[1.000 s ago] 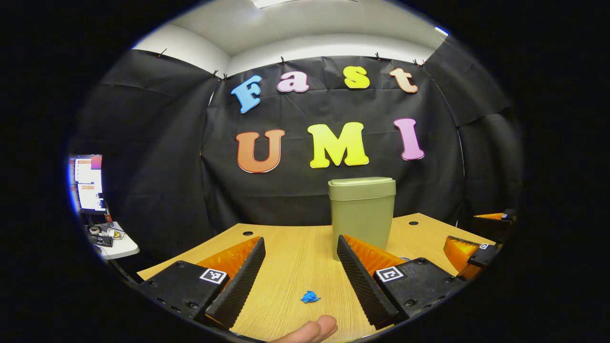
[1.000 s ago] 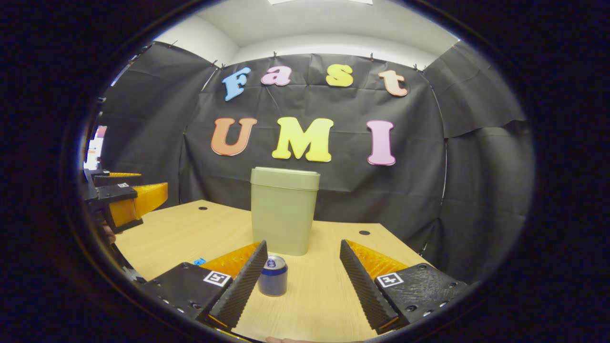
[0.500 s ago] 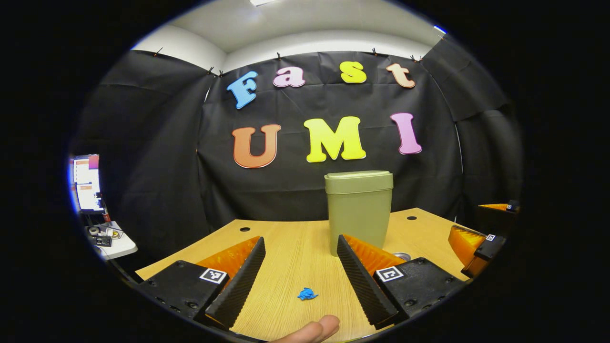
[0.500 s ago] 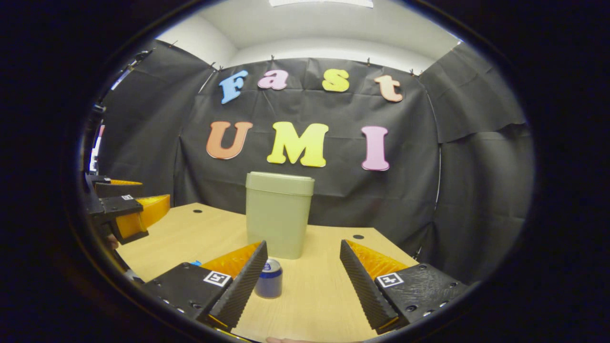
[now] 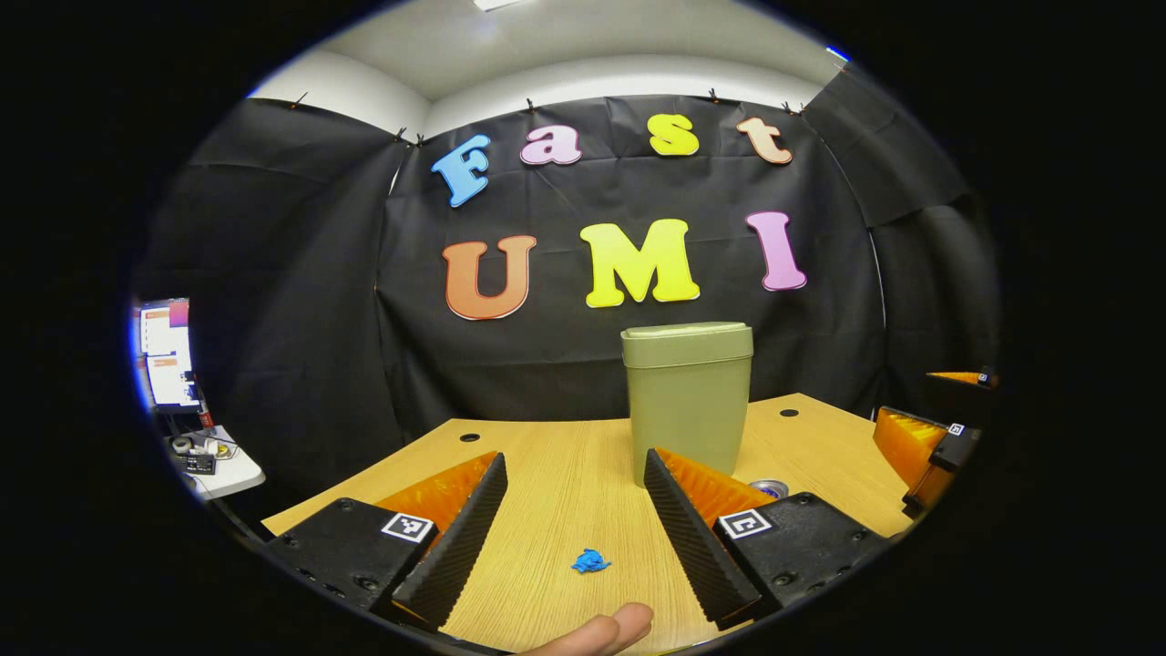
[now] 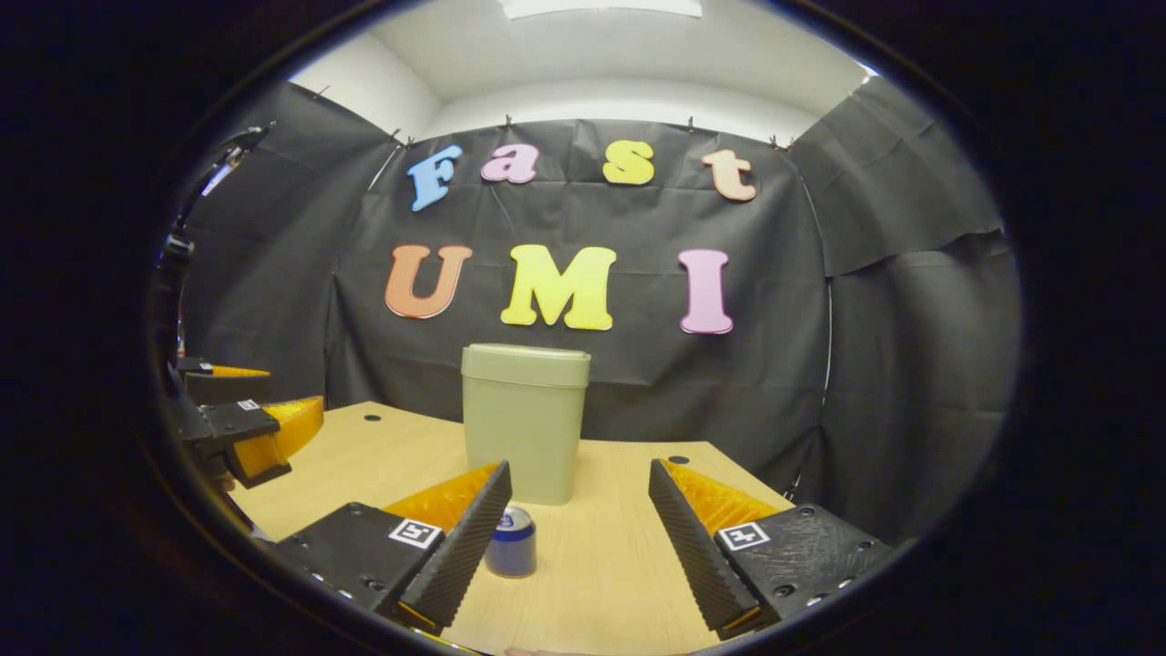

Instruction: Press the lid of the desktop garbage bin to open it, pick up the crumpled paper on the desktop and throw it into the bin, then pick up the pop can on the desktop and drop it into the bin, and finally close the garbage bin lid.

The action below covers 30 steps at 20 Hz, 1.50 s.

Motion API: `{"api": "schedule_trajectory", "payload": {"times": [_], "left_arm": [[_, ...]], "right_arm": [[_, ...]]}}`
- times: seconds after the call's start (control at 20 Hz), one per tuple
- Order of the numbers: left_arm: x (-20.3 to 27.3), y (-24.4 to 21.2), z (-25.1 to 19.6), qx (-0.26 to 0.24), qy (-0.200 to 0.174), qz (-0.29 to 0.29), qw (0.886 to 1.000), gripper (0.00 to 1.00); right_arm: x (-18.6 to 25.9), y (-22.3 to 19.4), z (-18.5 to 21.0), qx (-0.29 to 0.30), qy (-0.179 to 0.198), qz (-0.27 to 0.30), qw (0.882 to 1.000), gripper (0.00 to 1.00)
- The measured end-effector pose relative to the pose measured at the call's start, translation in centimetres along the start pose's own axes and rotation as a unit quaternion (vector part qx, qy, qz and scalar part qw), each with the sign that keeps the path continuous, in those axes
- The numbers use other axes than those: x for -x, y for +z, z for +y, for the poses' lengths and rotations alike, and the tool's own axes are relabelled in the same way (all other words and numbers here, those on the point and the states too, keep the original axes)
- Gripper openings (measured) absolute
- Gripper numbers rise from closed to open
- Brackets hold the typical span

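An olive-green bin (image 5: pixel 688 401) (image 6: pixel 524 419) stands at the back of the wooden desk (image 5: pixel 565 492) with its lid down. A small blue crumpled paper (image 5: pixel 590 561) lies on the desk between the fingers of my open left gripper (image 5: pixel 574 528), which hovers above it. The blue pop can (image 6: pixel 512 543) stands upright in front of the bin; its top (image 5: pixel 770 488) peeks out behind my left gripper's right finger. My right gripper (image 6: pixel 578 538) is open with nothing held, the can just beside its left finger. In each view the other gripper (image 5: pixel 925 442) (image 6: pixel 241 424) hangs at the edge.
A side table with a monitor (image 5: pixel 168 351) and small items stands off the desk's left. The black cloth wall closes in behind the bin. A person's fingertip (image 5: pixel 601 630) pokes in at the bottom of the left gripper view.
Both cameras have drifted slightly: the bin sits a little higher in the left gripper view and lower and smaller in the right gripper view. Both grippers stay open; paper and can have not moved.
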State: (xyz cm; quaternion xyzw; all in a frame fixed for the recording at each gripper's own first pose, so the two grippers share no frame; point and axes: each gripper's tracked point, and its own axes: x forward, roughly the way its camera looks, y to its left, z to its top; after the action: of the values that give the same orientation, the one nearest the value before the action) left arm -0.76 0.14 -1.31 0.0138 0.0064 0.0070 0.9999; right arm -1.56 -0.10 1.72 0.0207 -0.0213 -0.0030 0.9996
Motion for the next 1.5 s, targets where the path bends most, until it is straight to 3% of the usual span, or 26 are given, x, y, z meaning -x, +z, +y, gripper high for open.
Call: {"api": "schedule_trajectory", "payload": {"times": [0.2,0.25,0.3,0.5,0.55,0.6,0.65,0.95,1.15,1.2,1.3,1.4,1.5], "left_arm": [[-0.3,-0.6,-0.4,0.002,-0.005,0.009,1.0,0.98],[-0.4,-0.7,-0.3,0.002,-0.006,0.012,1.0,0.98],[-0.4,-0.8,-0.2,0.002,-0.005,0.013,1.0,0.98],[-0.6,-0.7,0.4,0.002,0.002,0.013,1.0,0.98],[-0.6,-0.7,0.6,0.002,0.004,0.014,1.0,0.98],[-0.7,-0.7,0.8,0.002,0.006,0.015,1.0,0.98],[-0.7,-0.7,1.1,0.002,0.008,0.015,1.0,0.98],[-1.0,-0.7,2.1,0.013,0.015,0.019,1.0,0.98],[-1.4,-0.9,2.8,0.021,0.017,0.023,0.999,0.98],[-1.4,-0.8,3.0,0.024,0.018,0.024,0.999,0.98],[-1.7,-1.1,3.3,0.026,0.019,0.028,0.999,0.98],[-1.8,-1.0,3.8,0.026,0.02,0.029,0.999,0.98],[-2.0,-1.0,3.7,0.022,0.016,0.028,0.999,0.98]], "right_arm": [[-0.5,1.4,0.3,-0.012,0.009,0.002,1.0,0.82],[-0.8,1.7,0.6,-0.014,0.013,0.004,1.0,0.71],[-1.0,2.1,1.0,-0.014,0.017,0.005,1.0,0.72],[-2.2,3.0,1.6,-0.006,0.016,0.013,1.0,0.45],[-2.4,3.4,1.8,-0.009,0.018,0.013,1.0,0.27],[-2.5,3.8,2.5,-0.016,0.025,0.014,0.999,0.17],[-2.7,4.2,3.3,-0.018,0.034,0.015,0.999,0.01],[-5.2,9.2,5.5,-0.014,0.048,0.004,0.999,0.0],[-10.4,13.4,6.3,-0.026,0.043,-0.004,0.999,0.0],[-12.2,14.0,6.9,-0.021,0.043,0.0,0.999,0.04],[-15.8,14.5,6.9,-0.016,0.024,0.009,1.0,0.0],[-19.1,13.7,9.1,-0.038,0.051,0.028,0.998,0.0],[-21.9,12.5,9.7,-0.048,0.053,0.053,0.996,0.0]]}}
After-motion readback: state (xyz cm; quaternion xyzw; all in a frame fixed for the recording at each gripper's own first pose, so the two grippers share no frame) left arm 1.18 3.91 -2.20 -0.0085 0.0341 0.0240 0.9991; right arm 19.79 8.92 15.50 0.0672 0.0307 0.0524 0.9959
